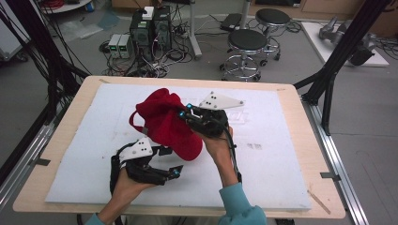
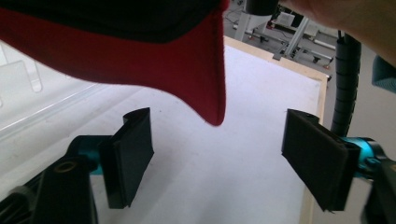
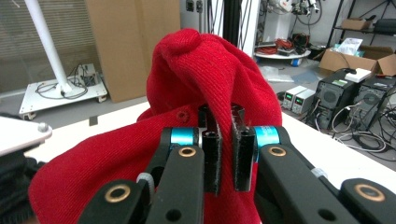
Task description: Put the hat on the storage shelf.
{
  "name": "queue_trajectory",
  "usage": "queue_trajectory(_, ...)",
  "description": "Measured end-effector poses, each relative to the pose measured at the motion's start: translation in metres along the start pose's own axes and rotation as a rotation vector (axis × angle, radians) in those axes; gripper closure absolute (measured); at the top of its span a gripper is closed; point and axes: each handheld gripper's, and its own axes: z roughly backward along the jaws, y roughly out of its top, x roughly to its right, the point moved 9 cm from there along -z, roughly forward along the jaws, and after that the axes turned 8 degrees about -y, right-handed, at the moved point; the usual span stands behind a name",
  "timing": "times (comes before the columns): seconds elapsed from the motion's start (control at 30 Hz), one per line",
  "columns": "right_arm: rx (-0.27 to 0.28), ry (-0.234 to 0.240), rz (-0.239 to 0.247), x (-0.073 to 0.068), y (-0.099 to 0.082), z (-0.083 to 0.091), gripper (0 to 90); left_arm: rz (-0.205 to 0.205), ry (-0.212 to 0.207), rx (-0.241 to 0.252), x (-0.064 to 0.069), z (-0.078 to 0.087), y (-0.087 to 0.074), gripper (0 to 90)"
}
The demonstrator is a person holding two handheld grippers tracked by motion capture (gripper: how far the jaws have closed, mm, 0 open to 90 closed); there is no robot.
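Note:
A red cap [image 1: 164,123] is lifted above the white foam sheet [image 1: 267,173], its crown bunched up. My right gripper [image 1: 184,111] comes in from the right and is shut on a fold of the cap's fabric; in the right gripper view the two pads [image 3: 212,154] pinch the red cloth [image 3: 210,74] between them. My left gripper [image 1: 171,161] lies low at the cap's near side, open. In the left gripper view its jaws [image 2: 217,158] stand wide apart beneath the red brim [image 2: 163,60], not touching it.
The foam sheet covers a wooden table [image 1: 61,140]. A clear plastic piece [image 1: 237,117] lies on the sheet behind the right hand. Stools [image 1: 246,44], computer boxes [image 1: 150,28] and cables stand on the floor beyond the far edge. Black frame posts [image 1: 338,61] rise at the right.

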Motion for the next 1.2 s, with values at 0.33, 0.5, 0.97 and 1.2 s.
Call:
queue_trajectory(0.33, 0.028, 0.01, -0.015, -0.005, 0.004, 0.002, 85.9, -0.003, 0.029, 0.031, -0.006, -0.008, 0.004, 50.2)
queue_trajectory(0.5, 0.027, 0.019, -0.018, -0.007, 0.004, 0.002, 85.9, -0.001, 0.044, 0.038, -0.008, -0.009, 0.004, 59.2)
queue_trajectory(0.97, 0.06, 0.02, -0.02, -0.01, 0.008, 0.002, 85.9, -0.007, 0.086, 0.038, -0.013, -0.005, 0.004, 80.1)
queue_trajectory(1.2, 0.082, 0.035, -0.011, -0.012, 0.011, 0.005, 85.9, 0.007, 0.131, 0.051, -0.018, 0.001, 0.005, 85.3)
